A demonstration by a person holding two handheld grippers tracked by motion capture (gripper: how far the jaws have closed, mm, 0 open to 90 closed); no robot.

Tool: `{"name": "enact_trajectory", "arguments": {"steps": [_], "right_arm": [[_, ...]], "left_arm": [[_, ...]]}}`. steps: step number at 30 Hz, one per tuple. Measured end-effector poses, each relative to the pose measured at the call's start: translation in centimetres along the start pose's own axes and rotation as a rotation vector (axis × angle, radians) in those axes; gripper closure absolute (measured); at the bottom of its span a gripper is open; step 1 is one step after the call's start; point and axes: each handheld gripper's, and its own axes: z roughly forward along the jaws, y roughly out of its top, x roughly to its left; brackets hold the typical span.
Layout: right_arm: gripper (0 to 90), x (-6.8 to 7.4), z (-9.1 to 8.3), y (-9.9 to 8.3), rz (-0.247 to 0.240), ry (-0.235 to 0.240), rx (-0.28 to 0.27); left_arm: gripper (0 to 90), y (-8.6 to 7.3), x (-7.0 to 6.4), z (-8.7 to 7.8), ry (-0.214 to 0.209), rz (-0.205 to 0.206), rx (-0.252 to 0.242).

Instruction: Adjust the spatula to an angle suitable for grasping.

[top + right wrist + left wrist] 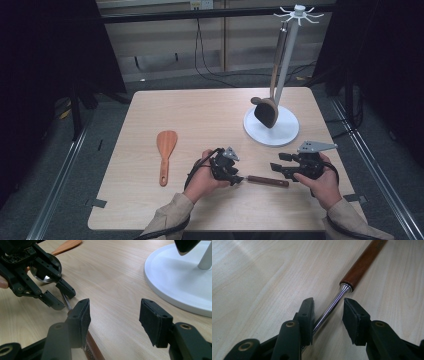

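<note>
A: Left hand-held gripper (235,178), seen from above, sits at the metal end of a utensil (267,181) with a wooden handle, low on the desk (210,107).

B: Its own camera adds detail: jaws spread, the steel shaft (332,306) running between them, one pad just beside it, no pinch yet.

A: Right hand-held gripper (279,168)?

B: Spread wide, holding nothing, hovering by the handle end.

A: Long axis?

B: Roughly parallel to the near edge, handle toward the right hand.

A: Room?

B: Bare wood between the wooden spatula (165,152) at left and the white stand base (287,134), where a dark ladle (266,112) hangs.
</note>
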Motion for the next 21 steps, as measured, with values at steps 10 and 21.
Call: {"name": "enact_trajectory", "arguments": {"steps": [10,21], "right_arm": [[42.0,-0.11,-0.01,-0.08,0.014,-0.007,0.000],[42.6,-0.20,-0.24,0.09,0.023,-0.016,-0.007]], "left_arm": [[65.7,-0.14,-0.15,0.02,0.009,-0.017,-0.014],[68.3,0.27,-0.63,-0.09,0.032,-0.016,0.013]]}}
